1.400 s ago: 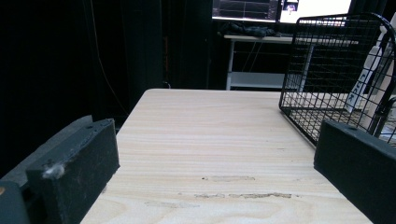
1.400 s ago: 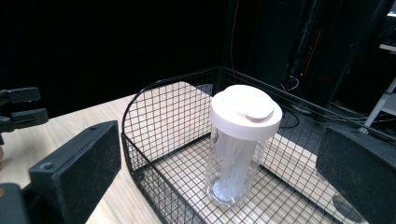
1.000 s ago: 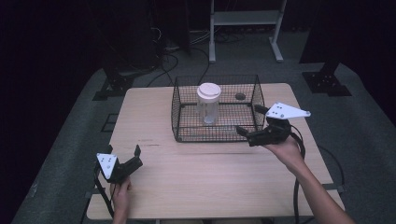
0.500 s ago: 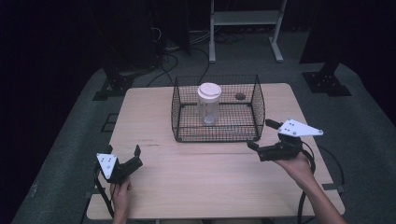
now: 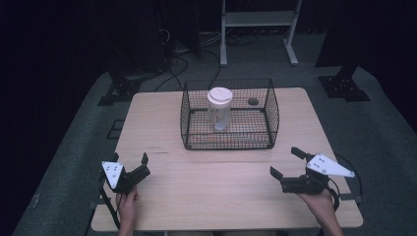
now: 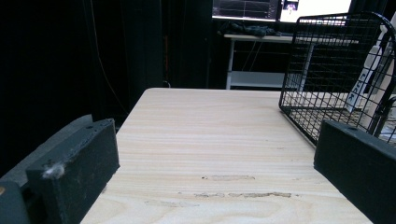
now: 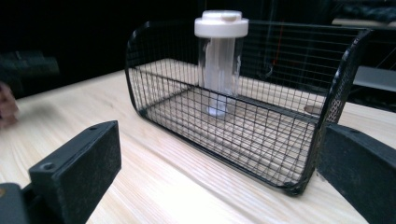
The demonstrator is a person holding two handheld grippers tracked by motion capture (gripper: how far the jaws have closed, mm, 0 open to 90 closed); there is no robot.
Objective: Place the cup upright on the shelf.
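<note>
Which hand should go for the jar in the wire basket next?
Probably the right. The right tongs stand open and face the wire basket, with the jar centred in their view. The left tongs, also open, point mostly at bare table, basket off to one side.

Laboratory recording space: black-draped surroundings; grey carpet (image 5: 74, 147); floor cables (image 5: 182, 59); stand bases (image 5: 344, 88); lit monitors (image 6: 280, 7) behind the wooden surface (image 5: 157, 113).
</note>
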